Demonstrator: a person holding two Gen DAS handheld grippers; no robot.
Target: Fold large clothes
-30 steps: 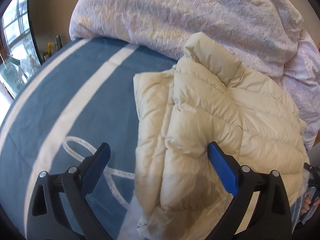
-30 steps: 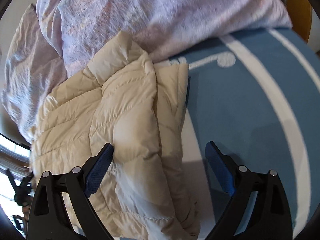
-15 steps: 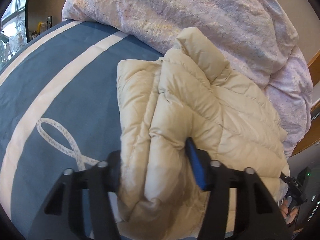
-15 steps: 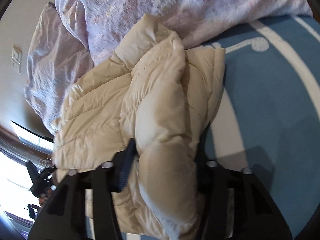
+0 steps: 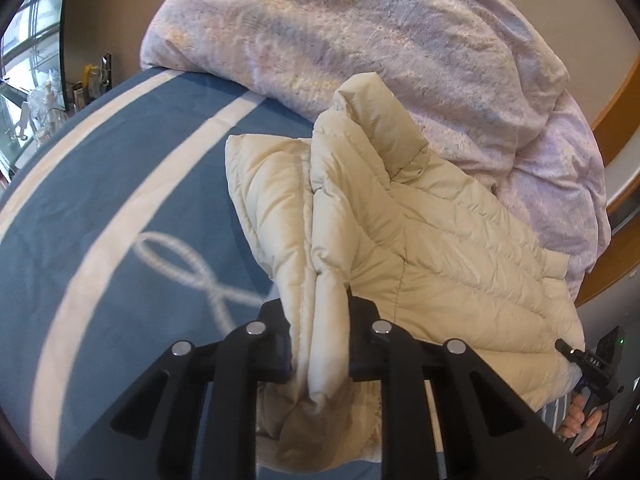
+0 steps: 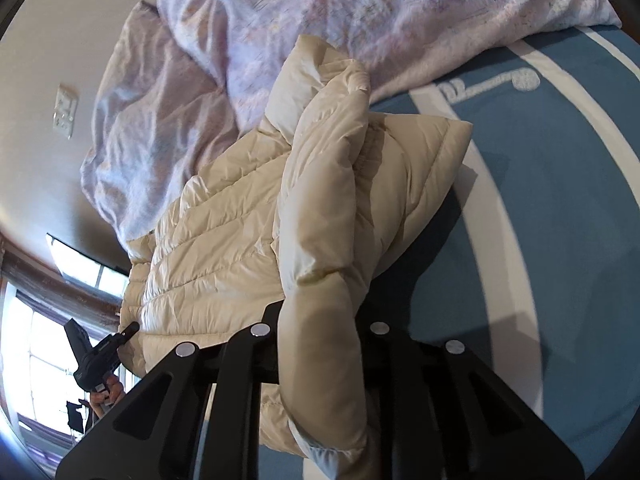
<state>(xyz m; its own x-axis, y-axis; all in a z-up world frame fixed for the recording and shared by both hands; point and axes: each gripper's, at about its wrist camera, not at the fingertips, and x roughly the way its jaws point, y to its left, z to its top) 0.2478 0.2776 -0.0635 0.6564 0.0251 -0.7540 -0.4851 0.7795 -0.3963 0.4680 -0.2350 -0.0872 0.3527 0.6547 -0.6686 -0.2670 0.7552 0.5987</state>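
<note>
1. The cream puffer jacket (image 5: 440, 248) lies partly folded on the blue striped bedspread (image 5: 120, 200), its collar end against the heaped lilac duvet (image 5: 380, 40).
2. The left gripper (image 5: 318, 344) has just been closing and now pinches the bunched near edge of the jacket on one side.
3. The right gripper (image 6: 320, 344) has likewise just been closing and is clamped on a thick roll of the jacket's (image 6: 248, 220) near edge on the other side.
4. Judged risk: the fabric looks slick and puffy, so a bitten roll could squeeze out of either grip once lifted.
5. If one side slips, the fold would likely fall crooked.
6. The duvet (image 6: 360, 12) sits close behind; carrying the hem over too far could push the collar into it and rumple the fold.
</note>
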